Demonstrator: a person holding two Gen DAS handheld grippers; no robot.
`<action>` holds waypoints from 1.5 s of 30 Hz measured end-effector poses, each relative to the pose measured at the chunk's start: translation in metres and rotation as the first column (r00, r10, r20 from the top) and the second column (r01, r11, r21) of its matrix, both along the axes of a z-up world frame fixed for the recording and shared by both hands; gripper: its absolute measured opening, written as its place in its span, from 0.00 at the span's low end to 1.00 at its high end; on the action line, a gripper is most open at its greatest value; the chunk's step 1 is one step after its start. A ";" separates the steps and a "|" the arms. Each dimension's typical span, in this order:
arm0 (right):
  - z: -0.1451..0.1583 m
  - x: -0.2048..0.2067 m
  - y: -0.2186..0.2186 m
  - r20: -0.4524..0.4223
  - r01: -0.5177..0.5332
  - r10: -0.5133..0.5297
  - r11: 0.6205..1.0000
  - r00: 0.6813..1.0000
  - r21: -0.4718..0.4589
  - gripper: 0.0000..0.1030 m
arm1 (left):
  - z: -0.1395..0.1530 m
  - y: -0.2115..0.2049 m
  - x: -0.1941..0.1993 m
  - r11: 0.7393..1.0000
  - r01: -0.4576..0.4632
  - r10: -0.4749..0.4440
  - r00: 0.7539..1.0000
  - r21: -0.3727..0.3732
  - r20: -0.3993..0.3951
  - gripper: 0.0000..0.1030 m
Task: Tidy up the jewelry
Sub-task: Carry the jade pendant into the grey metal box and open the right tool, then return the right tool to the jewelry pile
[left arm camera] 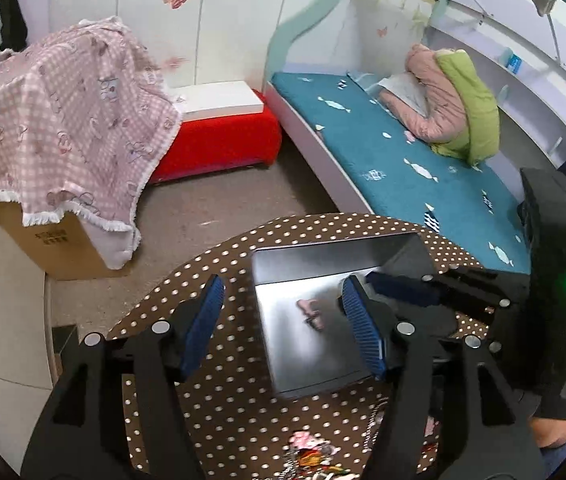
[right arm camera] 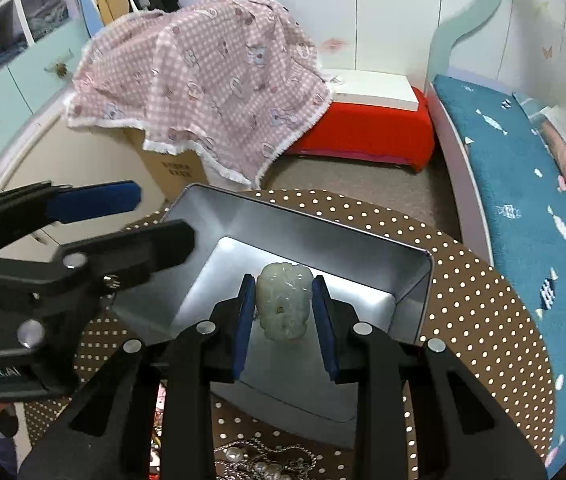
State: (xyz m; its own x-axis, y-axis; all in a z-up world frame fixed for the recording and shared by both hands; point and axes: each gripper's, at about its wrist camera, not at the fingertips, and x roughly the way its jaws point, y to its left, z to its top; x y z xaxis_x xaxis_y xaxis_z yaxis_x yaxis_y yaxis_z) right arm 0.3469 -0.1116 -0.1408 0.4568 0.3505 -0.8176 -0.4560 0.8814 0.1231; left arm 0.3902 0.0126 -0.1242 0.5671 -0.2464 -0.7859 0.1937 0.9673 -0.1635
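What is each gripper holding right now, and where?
Right gripper clamps the pale carved pendant by its two sides, over the metal tin. Left gripper holds nothing.

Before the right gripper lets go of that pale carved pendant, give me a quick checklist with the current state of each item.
1. Pendant sits between the right gripper pads: ok, though whether both pads press on it, cannot tell.
2. Pendant is over the open metal tin, inside its walls: ok.
3. Left gripper jaws are open, with nothing between them: ok.
4. Left gripper is clear of the drop spot: ok, it is off to the side in the right wrist view.
5. Small pink piece already in the tin is clear of the pendant: cannot tell.
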 end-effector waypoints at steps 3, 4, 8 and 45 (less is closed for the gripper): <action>-0.003 -0.003 0.005 0.012 -0.010 0.011 0.999 1.000 -0.054 0.27 | -0.006 0.007 0.000 1.000 -0.016 0.016 1.000 0.009 -0.006 0.61; -0.004 -0.004 0.006 0.016 -0.014 0.015 0.998 1.000 -0.065 0.27 | -0.008 0.009 0.000 1.000 -0.018 0.018 1.000 0.009 -0.010 0.61; -0.005 -0.006 0.004 0.014 -0.009 0.010 0.999 1.000 -0.050 0.27 | -0.017 0.014 -0.001 1.000 -0.021 0.021 0.999 0.006 -0.028 0.61; -0.011 -0.179 -0.086 0.120 0.128 -0.150 0.976 0.981 0.176 0.48 | -0.059 -0.015 -0.185 0.968 0.223 -0.233 0.968 0.112 0.087 0.40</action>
